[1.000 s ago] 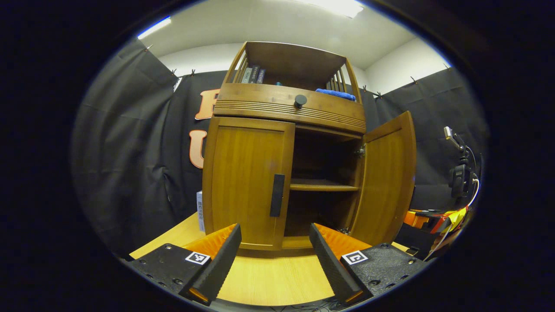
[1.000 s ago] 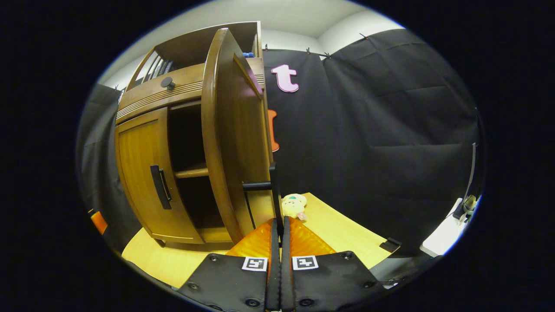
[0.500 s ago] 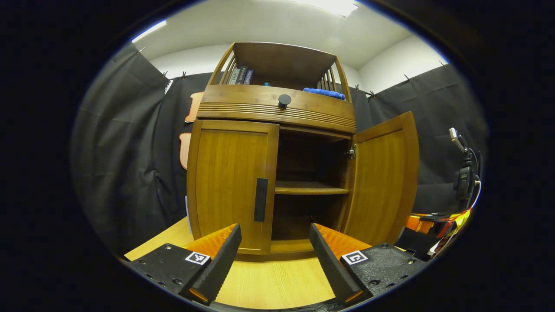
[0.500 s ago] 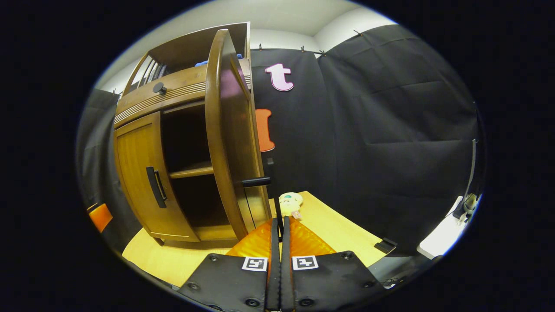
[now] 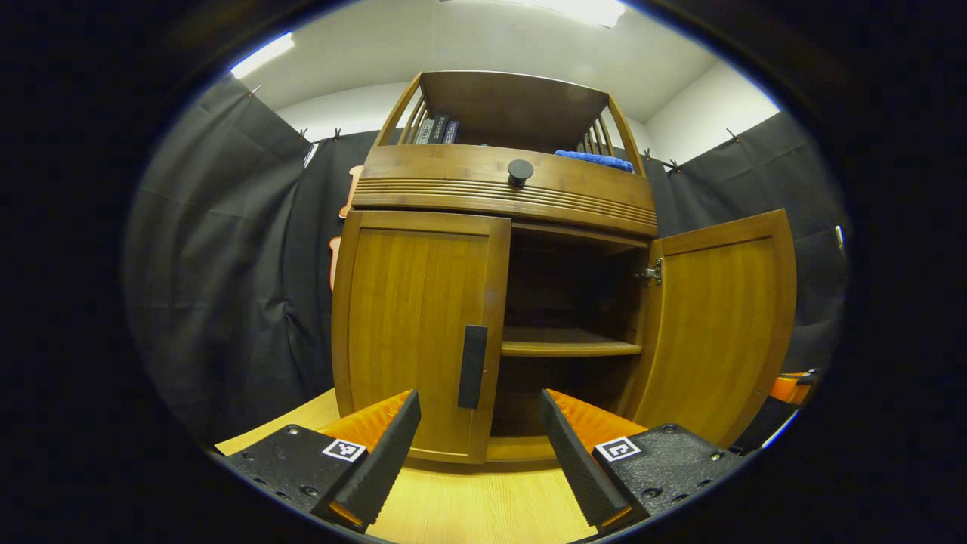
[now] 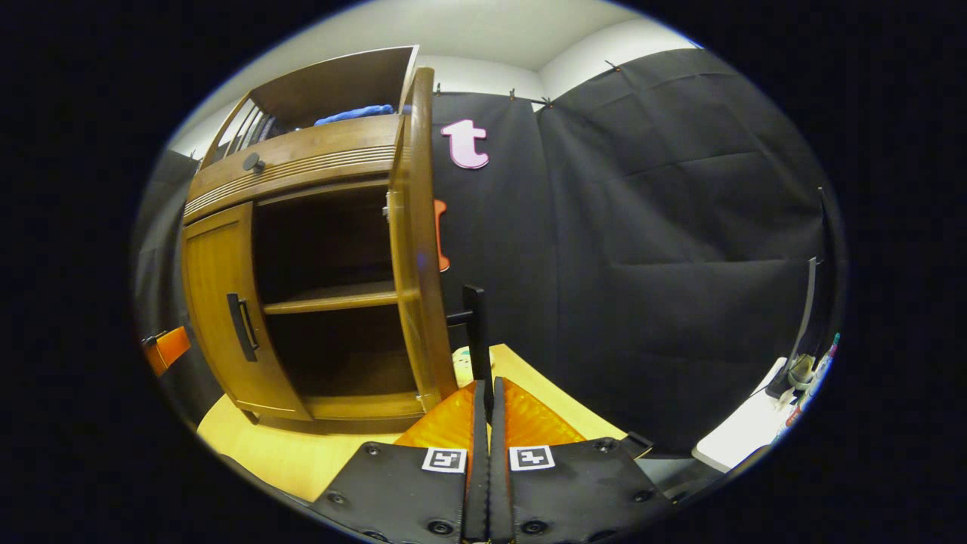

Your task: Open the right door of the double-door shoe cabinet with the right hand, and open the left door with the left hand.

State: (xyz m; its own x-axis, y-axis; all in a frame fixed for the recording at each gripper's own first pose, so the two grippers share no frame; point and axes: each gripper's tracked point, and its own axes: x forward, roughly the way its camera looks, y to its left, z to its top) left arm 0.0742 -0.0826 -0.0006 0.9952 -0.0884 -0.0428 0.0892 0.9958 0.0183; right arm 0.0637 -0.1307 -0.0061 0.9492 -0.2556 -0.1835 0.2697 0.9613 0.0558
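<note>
The wooden shoe cabinet (image 5: pixel 423 317) stands on a light table. Its left door (image 5: pixel 412 332) is closed, with a black vertical handle (image 5: pixel 473 366) at its inner edge. My left gripper (image 5: pixel 480 399) is open just in front of and below that handle, touching nothing. The right door (image 5: pixel 718 332) stands swung wide open. In the right gripper view I see this door (image 6: pixel 419 249) edge-on, and my right gripper (image 6: pixel 483 393) is shut on its black handle (image 6: pixel 476 329). The left door (image 6: pixel 215 302) and its handle (image 6: pixel 240 326) also appear there.
Behind the open door are a dark interior and one shelf (image 5: pixel 566 347). Above sit a drawer with a black knob (image 5: pixel 520 172), a blue cloth (image 5: pixel 593 159) and books (image 5: pixel 434 130). A small plush toy (image 6: pixel 461 363) lies behind the open door. The table (image 5: pixel 483 506) extends towards me.
The right door has swung further open, pulled by my right gripper on its handle. My left gripper has come slightly nearer the left door's handle, still open.
</note>
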